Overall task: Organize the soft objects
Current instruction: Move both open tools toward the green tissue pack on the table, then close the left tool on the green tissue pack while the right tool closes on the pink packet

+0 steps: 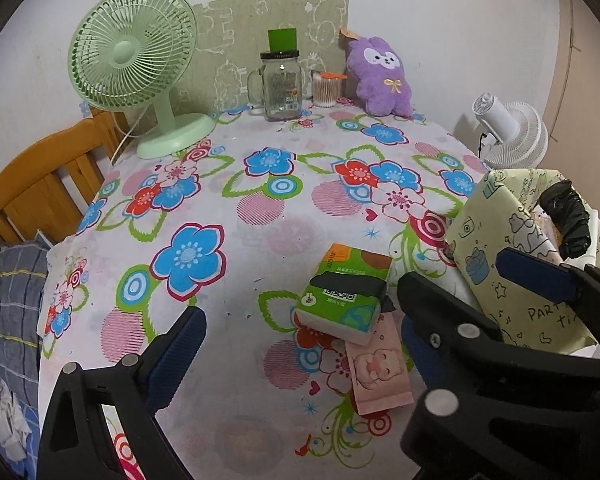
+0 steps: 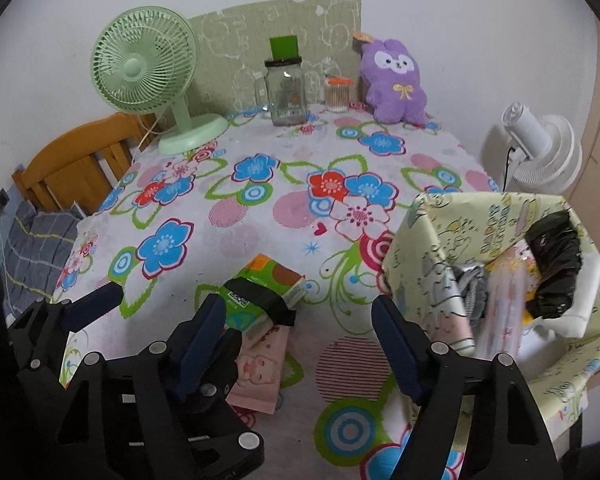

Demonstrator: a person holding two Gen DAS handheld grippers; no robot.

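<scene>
A green tissue pack (image 1: 344, 296) (image 2: 260, 292) with a black band lies on the flowered tablecloth (image 1: 228, 216), resting on a pink pack (image 1: 380, 376) (image 2: 260, 372). My left gripper (image 1: 296, 340) is open, its blue pads wide apart on either side of the two packs and touching neither. My right gripper (image 2: 300, 332) is open with bare cloth between its pads; both packs lie by its left finger. A yellow patterned bin (image 1: 496, 216) (image 2: 420, 240) at the right holds a black bundle (image 2: 552, 268), pink packs and grey cloth. A purple plush (image 1: 380, 76) (image 2: 396, 80) sits at the back.
A green fan (image 1: 132, 56) stands at the back left, with a glass jar (image 1: 282, 88) and a cotton-swab tub (image 1: 327, 90) beside the plush. A white fan (image 2: 540, 148) is off the table's right edge. A wooden frame (image 1: 40, 184) and plaid bedding lie to the left.
</scene>
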